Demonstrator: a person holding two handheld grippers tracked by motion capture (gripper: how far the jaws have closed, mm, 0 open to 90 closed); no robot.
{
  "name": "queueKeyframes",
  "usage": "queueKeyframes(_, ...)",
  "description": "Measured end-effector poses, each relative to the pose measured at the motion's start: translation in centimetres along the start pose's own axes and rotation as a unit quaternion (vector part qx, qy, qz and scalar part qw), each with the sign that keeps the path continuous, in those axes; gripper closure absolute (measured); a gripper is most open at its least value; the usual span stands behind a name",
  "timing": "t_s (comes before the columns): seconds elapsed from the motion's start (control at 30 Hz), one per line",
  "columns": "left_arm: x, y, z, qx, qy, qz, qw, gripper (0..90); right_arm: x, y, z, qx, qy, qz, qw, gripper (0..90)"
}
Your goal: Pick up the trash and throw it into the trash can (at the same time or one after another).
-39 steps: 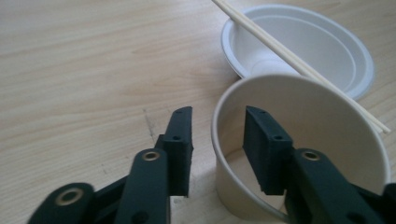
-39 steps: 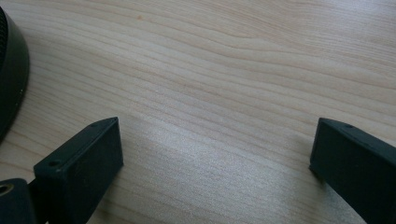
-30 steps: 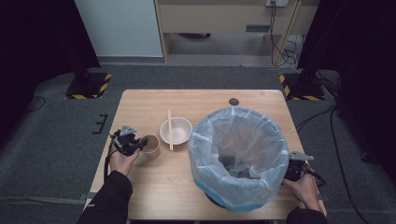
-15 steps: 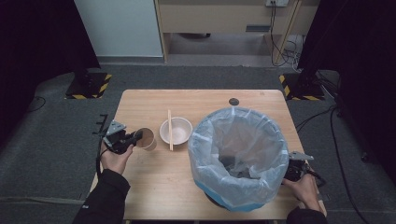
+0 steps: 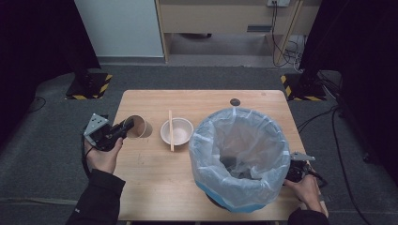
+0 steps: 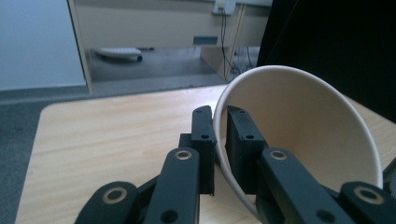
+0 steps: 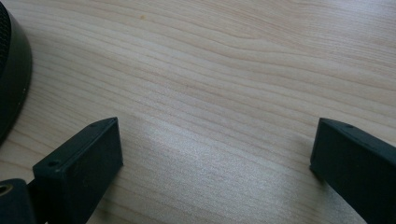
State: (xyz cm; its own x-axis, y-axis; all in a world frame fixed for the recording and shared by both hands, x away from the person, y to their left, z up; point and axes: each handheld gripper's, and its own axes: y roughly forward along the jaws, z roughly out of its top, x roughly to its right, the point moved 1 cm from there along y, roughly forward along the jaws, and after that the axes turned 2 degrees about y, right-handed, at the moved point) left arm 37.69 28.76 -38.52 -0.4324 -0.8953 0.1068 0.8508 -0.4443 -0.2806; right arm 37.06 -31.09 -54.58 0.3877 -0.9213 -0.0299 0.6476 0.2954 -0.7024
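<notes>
A brown paper cup (image 5: 139, 126) with a pale inside (image 6: 299, 126) hangs tilted on its side above the table's left edge. My left gripper (image 5: 126, 125) is shut on its rim, one jaw inside and one outside (image 6: 220, 140). A white bowl (image 5: 177, 131) with a wooden stick (image 5: 171, 130) laid across it sits at the table's middle. A bin lined with a clear bag (image 5: 240, 157) stands at the right. My right gripper (image 5: 296, 171) rests low beside the bin, jaws wide apart over bare wood (image 7: 217, 144), holding nothing.
The wooden table (image 5: 155, 183) has free room in front and behind the bowl. A small dark disc (image 5: 235, 101) lies near the far edge. The bin's dark base (image 7: 11, 70) edges the right gripper view. Grey floor surrounds the table.
My left gripper has lifted the cup off the table and swung it left, tipping it onto its side. The right hand has stayed put.
</notes>
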Motion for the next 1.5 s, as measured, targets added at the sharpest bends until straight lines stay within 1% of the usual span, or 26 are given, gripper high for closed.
queueKeyframes(0.07, 0.2, -0.4, 0.5, 0.011, -0.001, -0.006, 0.9999, 81.5, 0.0, 0.0, 0.0, 0.000, 0.001, 0.000, 1.0000, 2.4)
queueKeyframes(0.23, 0.8, -1.3, 1.6, 0.039, 0.004, -0.013, 0.9991, 81.5, 0.0, 0.0, 0.0, 0.000, 0.000, 0.000, 1.0000, 2.3)
queueKeyframes(0.37, 1.5, -2.1, 2.6, 0.063, 0.009, -0.020, 0.9978, 81.5, 0.0, 0.0, 0.0, 0.000, 0.000, 0.000, 1.0000, 2.3)
queueKeyframes(0.43, 1.6, -2.3, 2.8, 0.067, 0.010, -0.023, 0.9975, 81.5, 0.0, 0.0, 0.0, 0.000, 0.000, 0.000, 1.0000, 2.3)
queueKeyframes(0.5, 2.2, -2.7, 3.3, 0.081, 0.014, -0.027, 0.9962, 81.5, 0.0, 0.0, 0.0, 0.000, 0.000, 0.000, 1.0000, 2.3)
queueKeyframes(0.6, 2.9, -3.2, 3.8, 0.093, 0.020, -0.031, 0.9950, 81.5, 0.0, 0.0, 0.0, 0.000, 0.000, 0.000, 1.0000, 2.3)
queueKeyframes(0.63, 2.9, -3.2, 3.8, 0.093, 0.020, -0.031, 0.9950, 81.5, 0.0, 0.0, 0.0, 0.000, 0.000, 0.000, 1.0000, 2.3)
queueKeyframes(0.67, 3.3, -3.5, 4.2, 0.102, 0.022, -0.037, 0.9939, 81.5, 0.0, 0.0, 0.0, 0.000, 0.000, 0.000, 1.0000, 2.3)
queueKeyframes(0.73, 3.7, -3.7, 4.5, 0.111, 0.026, -0.039, 0.9928, 81.5, 0.0, 0.0, 0.0, -0.001, 0.000, 0.001, 1.0000, 2.3)
queueKeyframes(0.77, 3.7, -3.7, 4.5, 0.111, 0.026, -0.039, 0.9928, 81.5, 0.0, 0.0, 0.0, -0.001, 0.000, 0.001, 1.0000, 2.3)
queueKeyframes(0.8, 4.0, -3.8, 4.7, 0.114, 0.024, -0.047, 0.9921, 81.5, 0.0, 0.0, 0.0, -0.001, -0.001, 0.001, 1.0000, 2.2)
queueKeyframes(0.83, 4.4, -3.9, 4.9, 0.118, 0.028, -0.051, 0.9913, 81.5, 0.0, 0.0, 0.0, -0.001, -0.001, 0.001, 1.0000, 2.2)
queueKeyframes(0.93, 5.1, -4.2, 5.3, 0.126, 0.033, -0.059, 0.9898, 81.5, 0.0, 0.0, 0.0, -0.001, -0.001, 0.001, 1.0000, 2.2)
queueKeyframes(0.97, 5.1, -4.2, 5.3, 0.126, 0.033, -0.059, 0.9898, 81.5, 0.0, 0.0, 0.0, -0.001, -0.001, 0.001, 1.0000, 2.2)
queueKeyframes(1.0, 5.5, -4.4, 5.6, 0.132, 0.037, -0.064, 0.9885, 81.5, 0.0, 0.0, 0.0, -0.001, -0.001, 0.001, 1.0000, 2.2)
queueKeyframes(1.03, 5.7, -4.5, 5.8, 0.137, 0.037, -0.066, 0.9876, 81.5, 0.0, 0.0, 0.0, -0.001, -0.001, 0.001, 1.0000, 2.2)
queueKeyframes(1.13, 6.1, -4.7, 6.2, 0.146, 0.036, -0.076, 0.9857, 81.5, 0.0, 0.1, 0.0, 0.000, 0.000, 0.002, 1.0000, 2.1)
queueKeyframes(1.17, 6.1, -4.7, 6.2, 0.146, 0.036, -0.076, 0.9857, 81.5, 0.0, 0.1, 0.1, -0.001, 0.000, 0.002, 1.0000, 2.0)
queueKeyframes(1.2, 6.4, -4.9, 6.5, 0.153, 0.040, -0.080, 0.9841, 81.5, 0.0, 0.1, 0.1, -0.001, 0.000, 0.003, 1.0000, 2.0)
queueKeyframes(1.3, 6.9, -5.3, 7.0, 0.162, 0.049, -0.083, 0.9821, 81.5, 0.0, 0.1, 0.1, -0.001, -0.001, 0.003, 1.0000, 2.0)
queueKeyframes(1.33, 7.1, -5.4, 7.2, 0.167, 0.051, -0.085, 0.9809, 81.5, 0.0, 0.1, 0.1, -0.001, -0.001, 0.002, 1.0000, 1.9)
queueKeyframes(1.37, 7.2, -5.4, 7.3, 0.170, 0.051, -0.085, 0.9805, 81.5, 0.0, 0.1, 0.1, -0.001, -0.001, 0.002, 1.0000, 2.0)
queueKeyframes(1.47, 7.7, -5.7, 7.9, 0.182, 0.057, -0.092, 0.9774, 81.5, 0.0, 0.1, 0.1, -0.001, -0.001, 0.002, 1.0000, 2.0)
queueKeyframes(1.5, 7.7, -5.7, 7.9, 0.182, 0.057, -0.092, 0.9774, 81.5, 0.0, 0.1, 0.1, -0.001, -0.001, 0.002, 1.0000, 2.0)
